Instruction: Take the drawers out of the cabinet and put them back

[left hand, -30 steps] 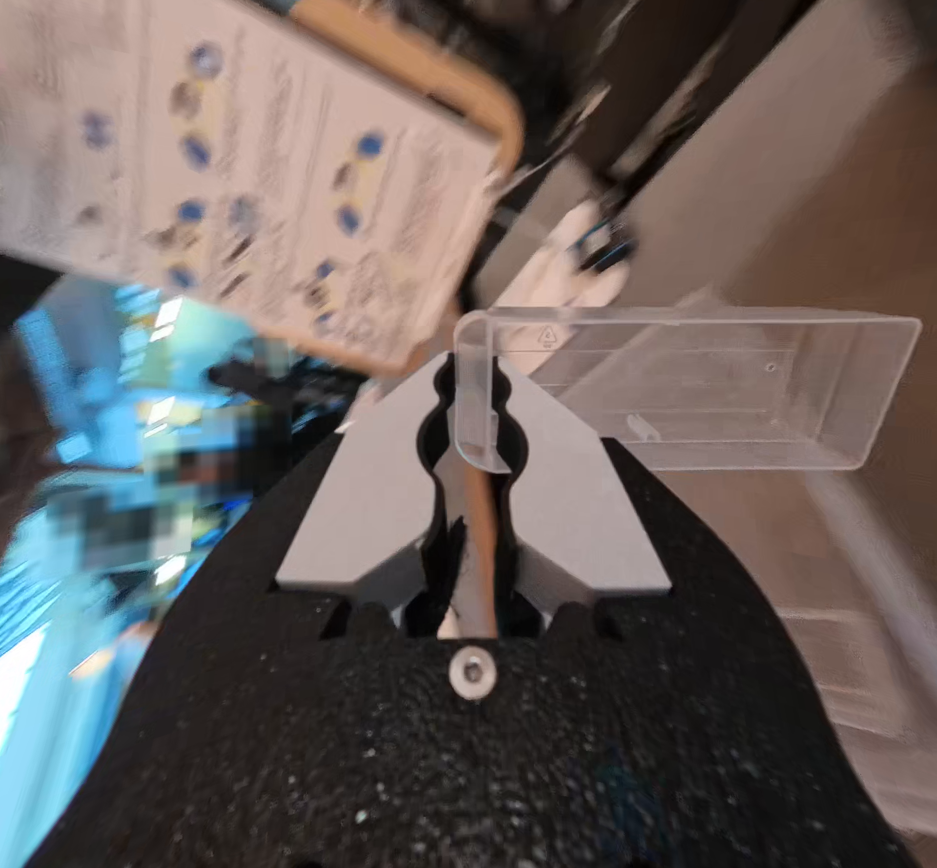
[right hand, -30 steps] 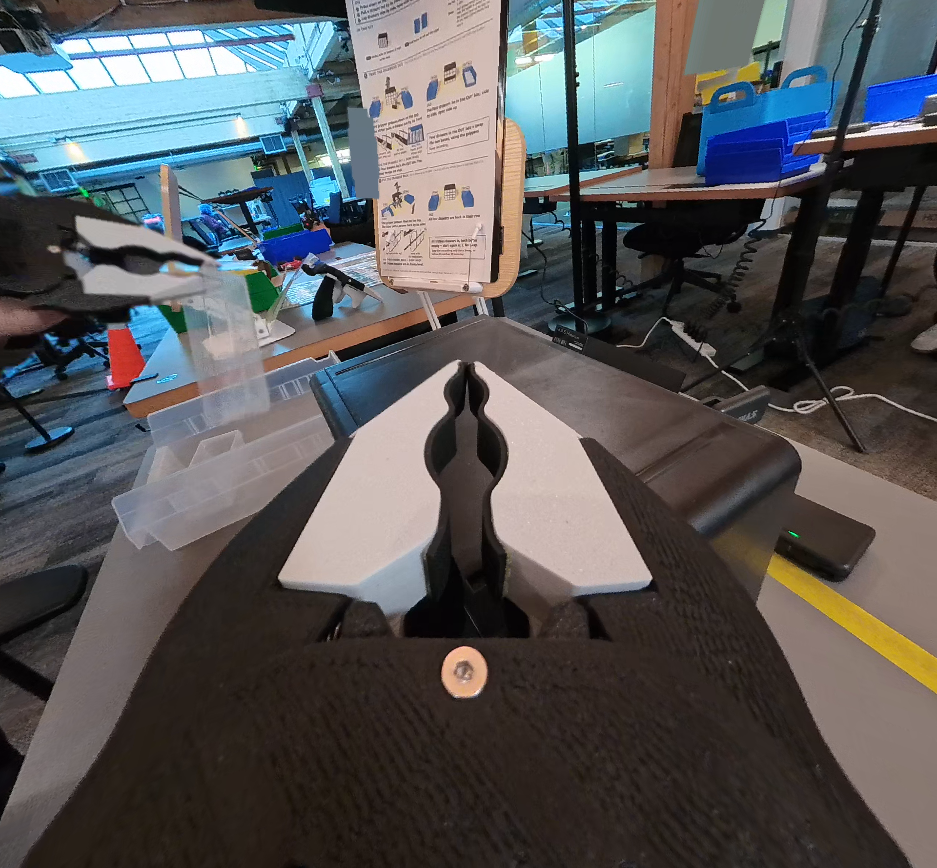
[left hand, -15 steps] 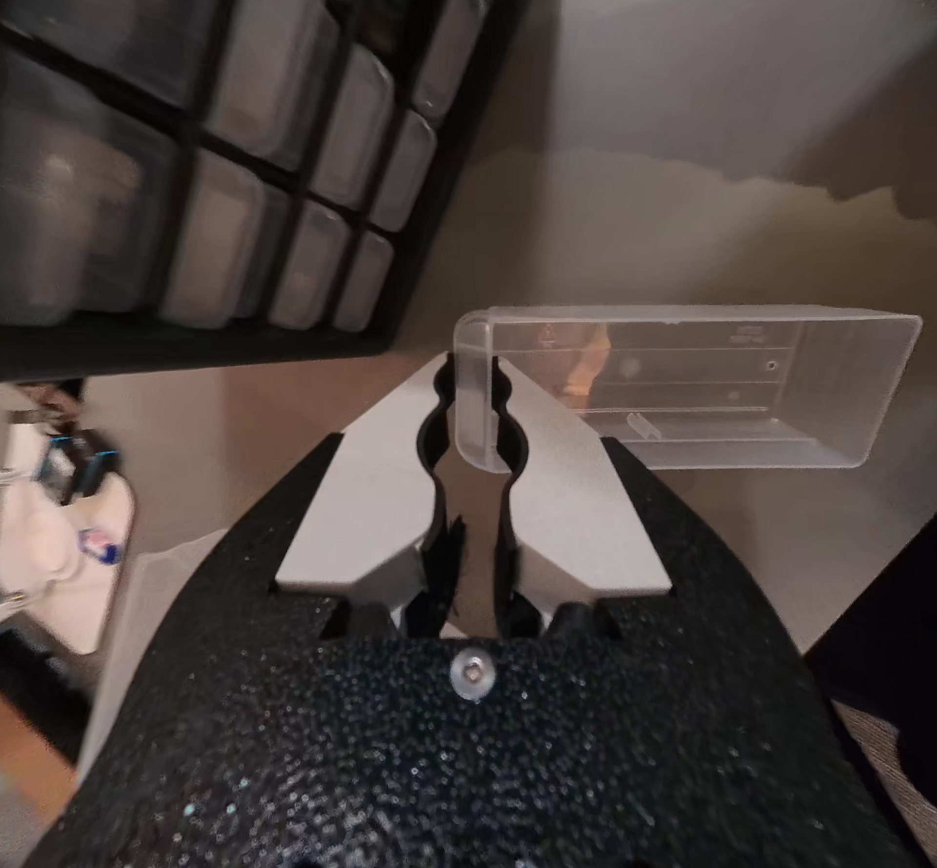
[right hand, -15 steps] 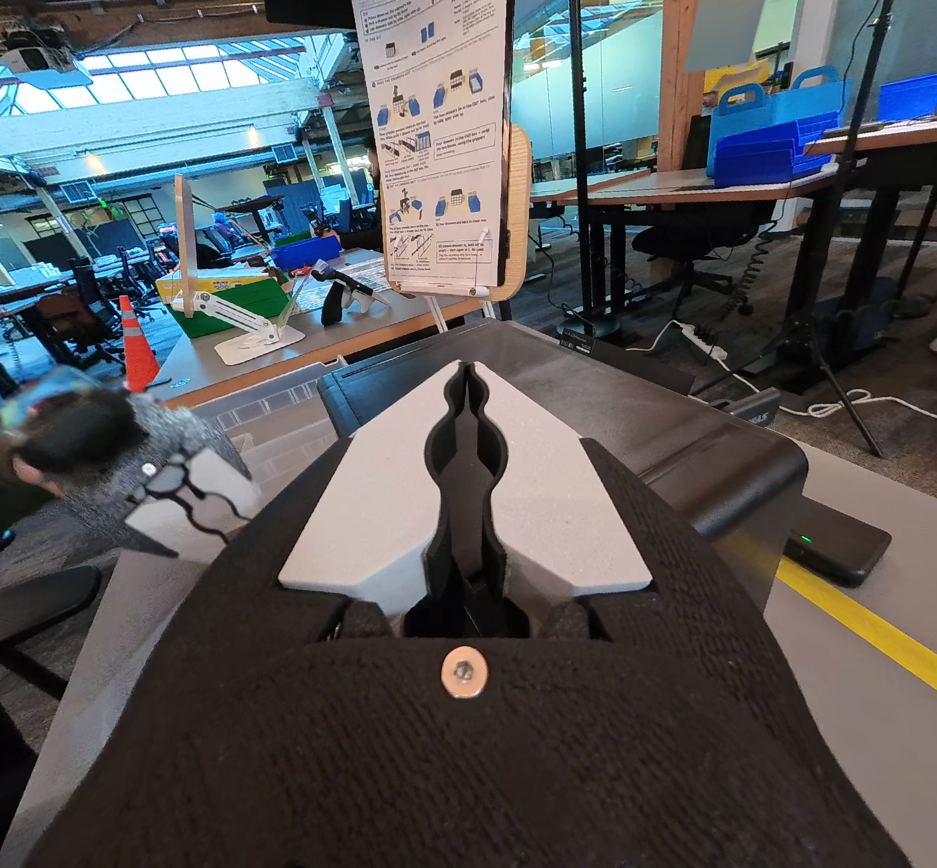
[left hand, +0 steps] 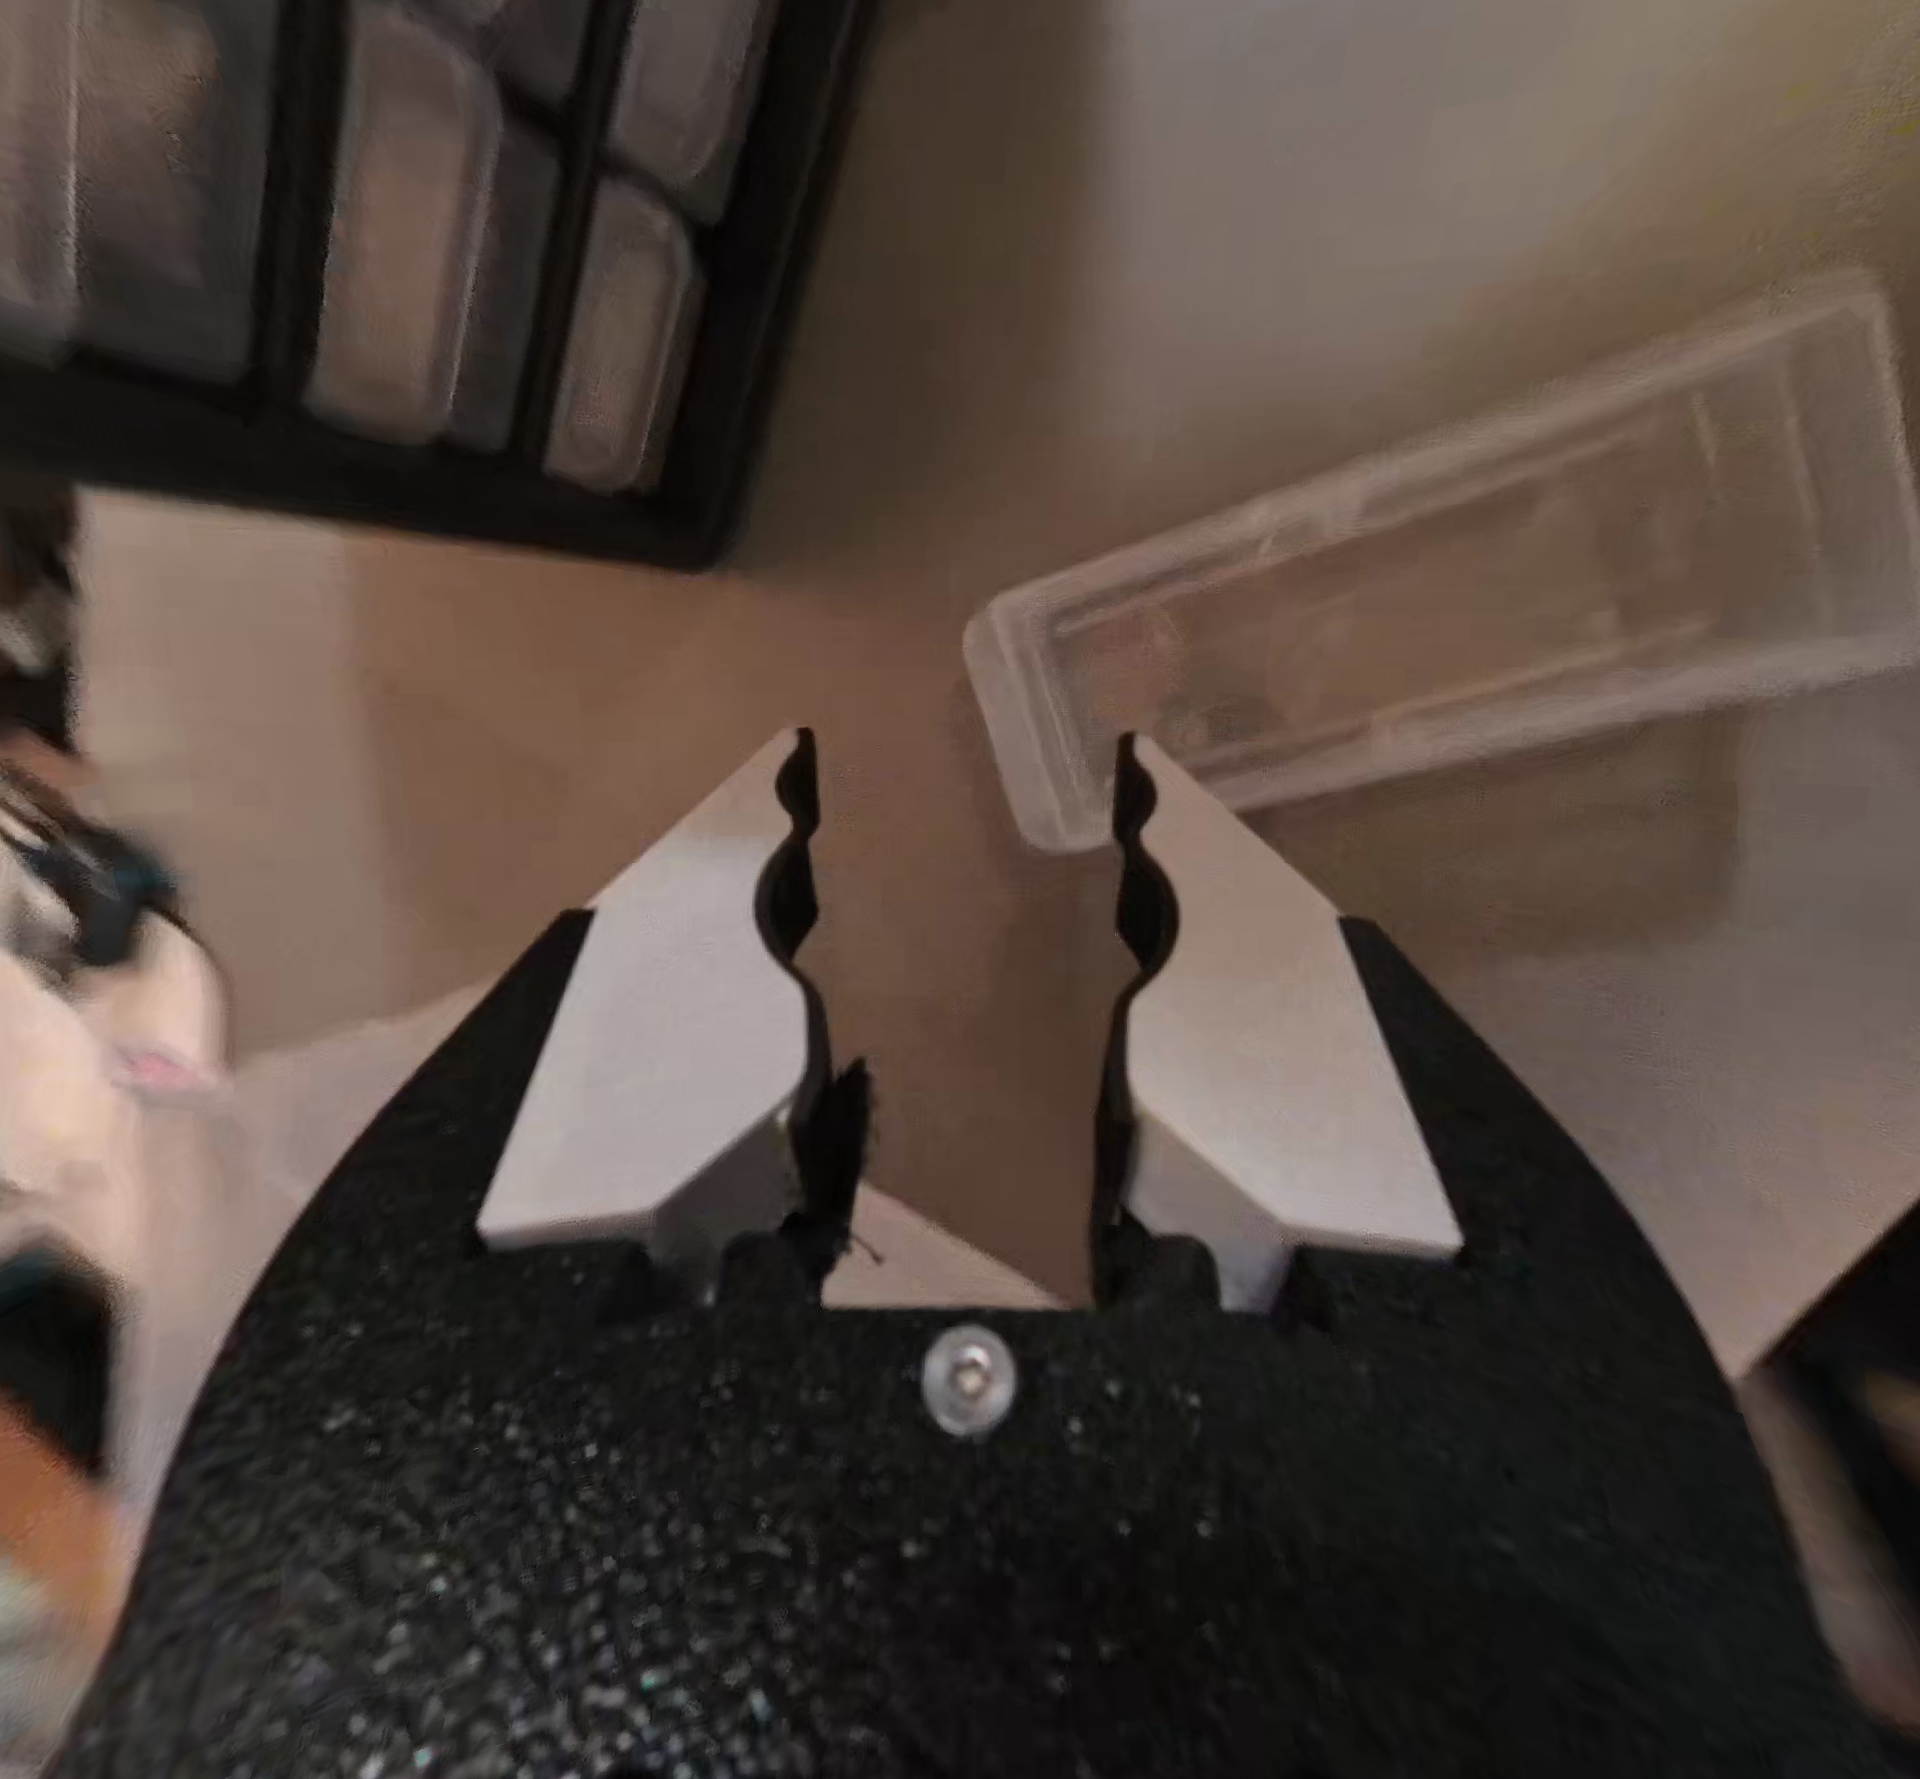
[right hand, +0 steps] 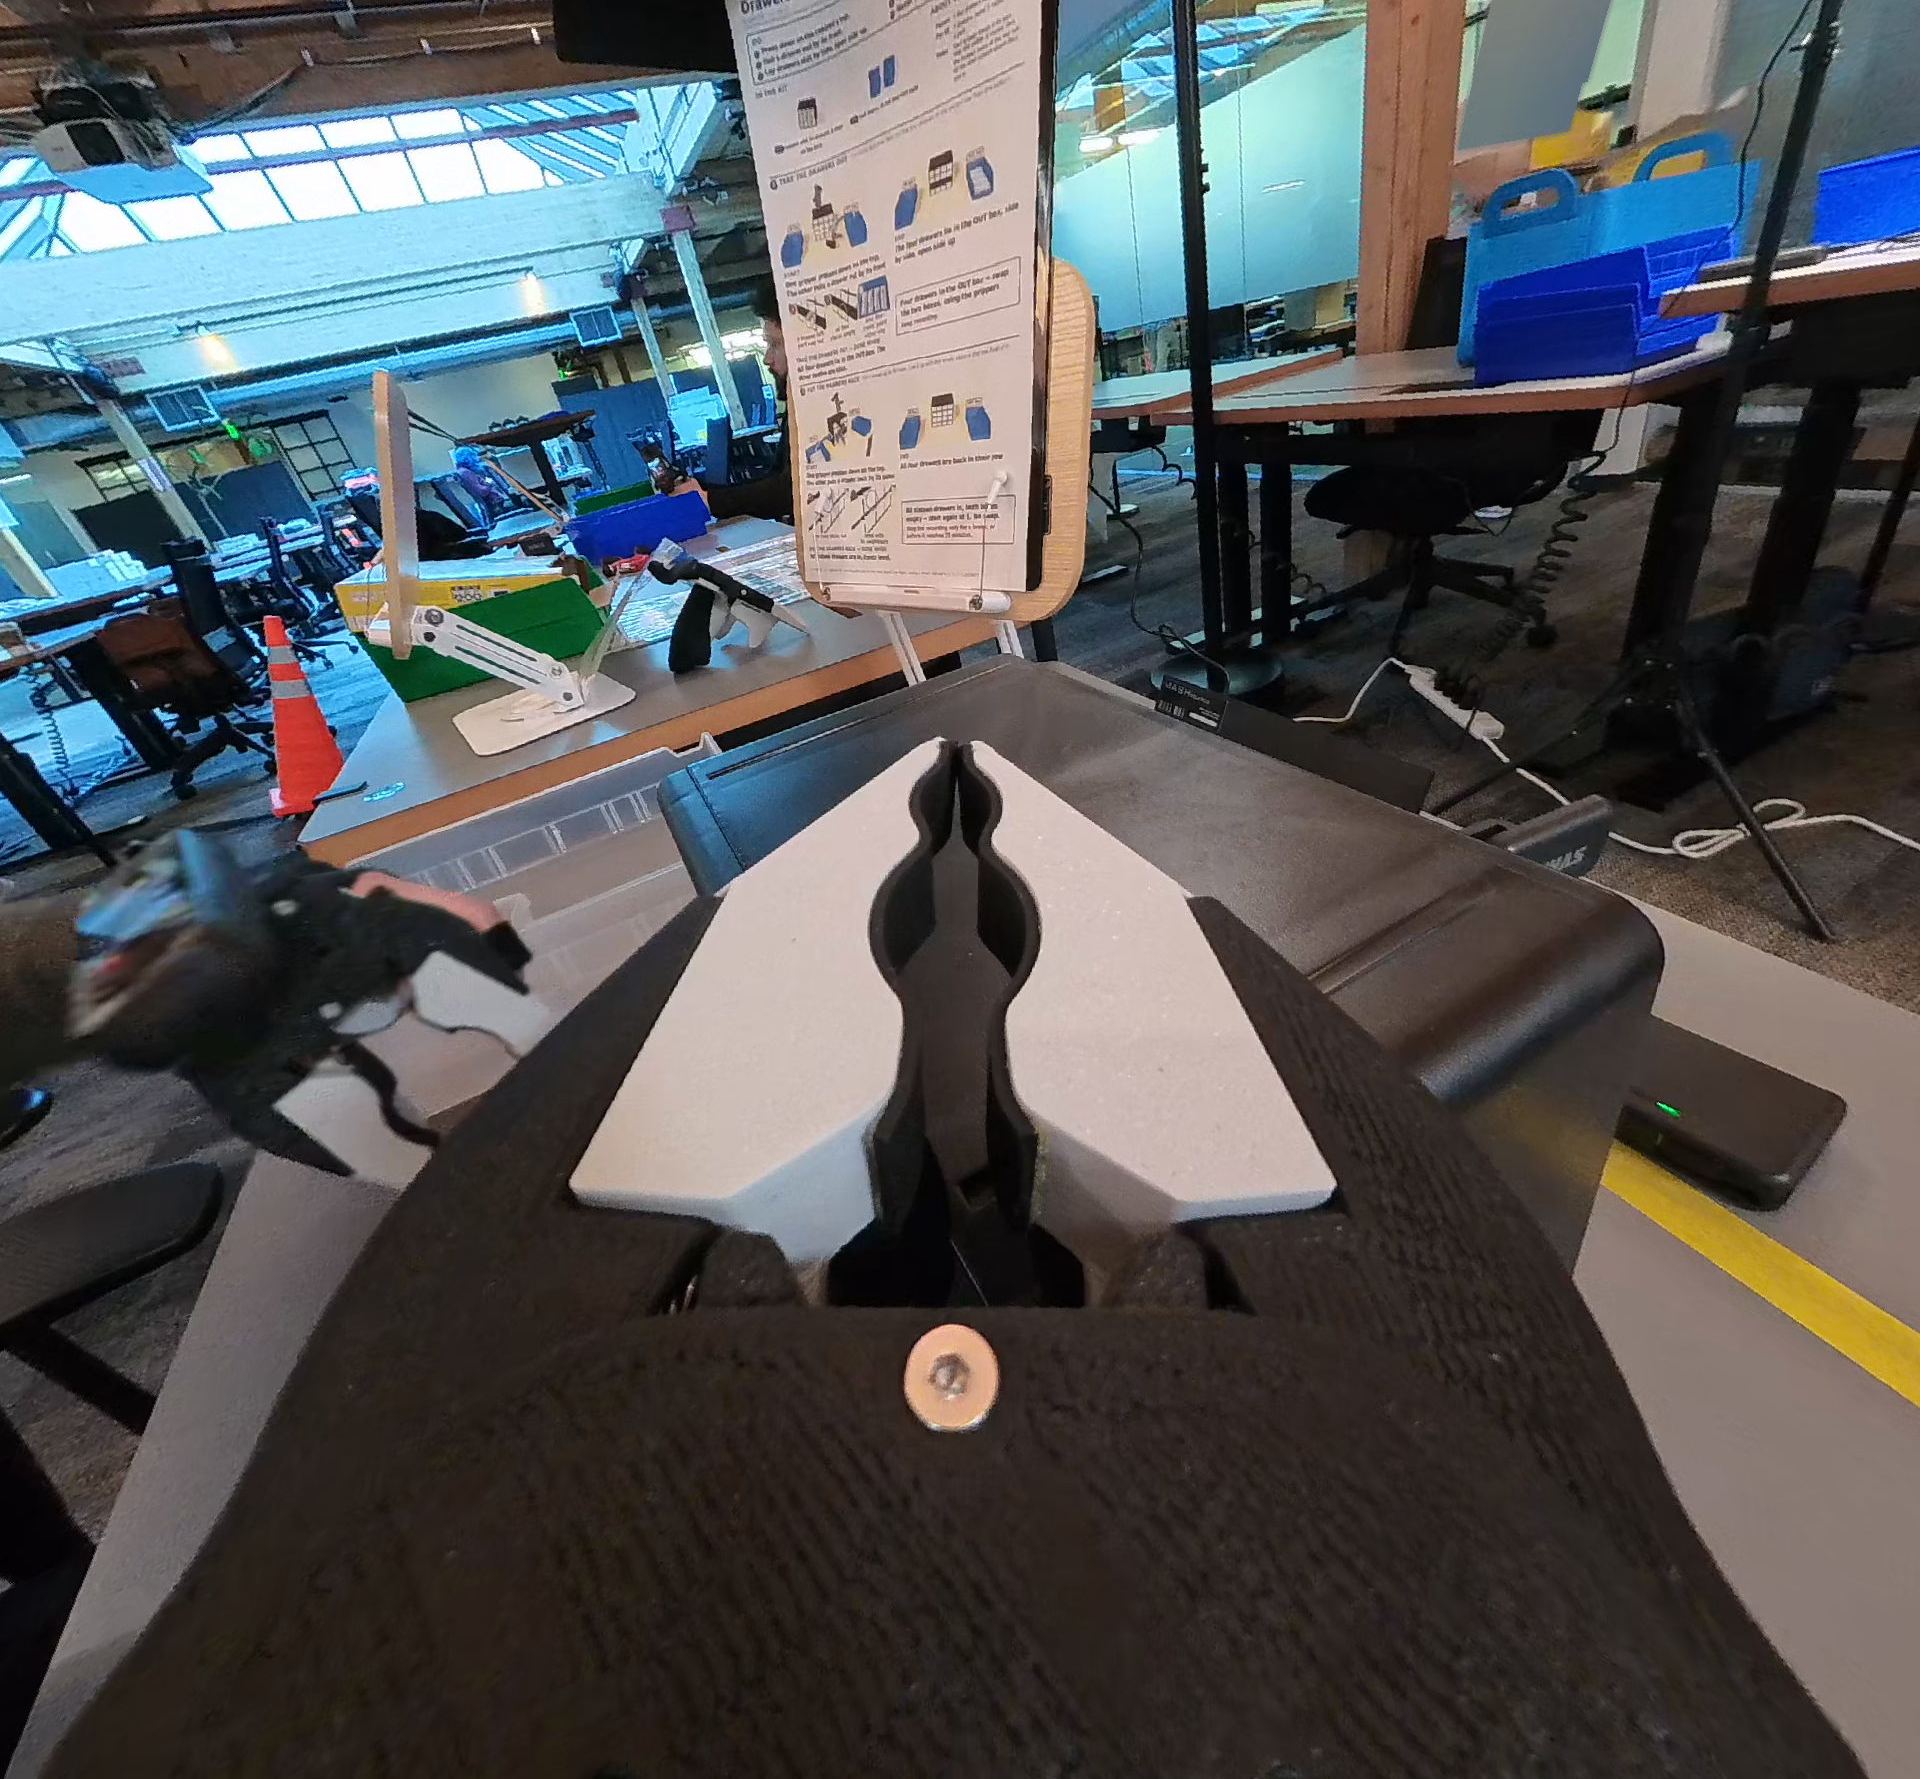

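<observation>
In the left wrist view my left gripper [left hand: 961, 742] is open and empty, pointing down at the beige table [left hand: 416, 794]. A clear plastic drawer [left hand: 1455, 576] lies on the table just ahead and to the right of it, its near end beside the right fingertip. The black cabinet [left hand: 717, 441] with several clear drawers in its slots fills the upper left. In the right wrist view my right gripper [right hand: 958, 753] is shut and empty, resting over the cabinet's black top [right hand: 1351, 856]. The left gripper [right hand: 395, 1033] shows low at the left there.
A clear bin [right hand: 540, 846] sits behind the left gripper. An instruction sheet on a stand [right hand: 914, 275] is behind the cabinet. A black device with a green light [right hand: 1725, 1137] and a yellow tape line [right hand: 1756, 1262] lie on the table at right.
The left gripper swung down in front of the cabinet with the drawer, opened and let it go; the drawer now lies on the table. The right gripper stayed still.
</observation>
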Demonstrator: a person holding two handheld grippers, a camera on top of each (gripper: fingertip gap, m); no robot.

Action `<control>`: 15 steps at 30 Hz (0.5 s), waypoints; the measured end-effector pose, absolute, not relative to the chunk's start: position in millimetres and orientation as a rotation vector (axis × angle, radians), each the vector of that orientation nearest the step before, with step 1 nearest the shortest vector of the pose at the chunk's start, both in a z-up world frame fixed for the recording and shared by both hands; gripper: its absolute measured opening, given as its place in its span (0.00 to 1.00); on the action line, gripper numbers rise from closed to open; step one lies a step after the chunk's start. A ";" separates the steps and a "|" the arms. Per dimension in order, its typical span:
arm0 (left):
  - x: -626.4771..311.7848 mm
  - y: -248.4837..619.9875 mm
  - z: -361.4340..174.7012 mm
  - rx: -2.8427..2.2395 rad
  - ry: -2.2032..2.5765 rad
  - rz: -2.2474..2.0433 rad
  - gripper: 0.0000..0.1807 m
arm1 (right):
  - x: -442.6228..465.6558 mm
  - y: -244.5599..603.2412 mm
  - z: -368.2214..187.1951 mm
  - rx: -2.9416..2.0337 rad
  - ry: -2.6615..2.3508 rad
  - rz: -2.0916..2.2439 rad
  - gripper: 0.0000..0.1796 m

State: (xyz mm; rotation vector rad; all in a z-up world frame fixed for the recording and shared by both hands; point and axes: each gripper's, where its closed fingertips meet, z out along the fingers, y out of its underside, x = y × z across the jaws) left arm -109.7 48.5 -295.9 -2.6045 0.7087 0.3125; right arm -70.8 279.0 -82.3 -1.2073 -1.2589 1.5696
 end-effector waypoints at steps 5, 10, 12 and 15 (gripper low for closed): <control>-84.4 20.7 -304.1 -2.308 1.438 0.391 0.35 | -71.1 279.1 -82.6 -1.210 -1.260 1.562 0.00; -62.6 21.8 -321.2 -1.967 1.827 0.602 0.19 | -71.3 279.2 -82.9 -1.212 -1.261 1.555 0.00; -61.7 24.7 -323.9 -2.006 1.790 0.623 0.03 | -71.4 279.2 -83.0 -1.213 -1.262 1.550 0.00; -61.0 26.0 -324.3 -2.192 1.647 0.635 0.02 | -71.6 279.2 -83.1 -1.214 -1.263 1.547 0.00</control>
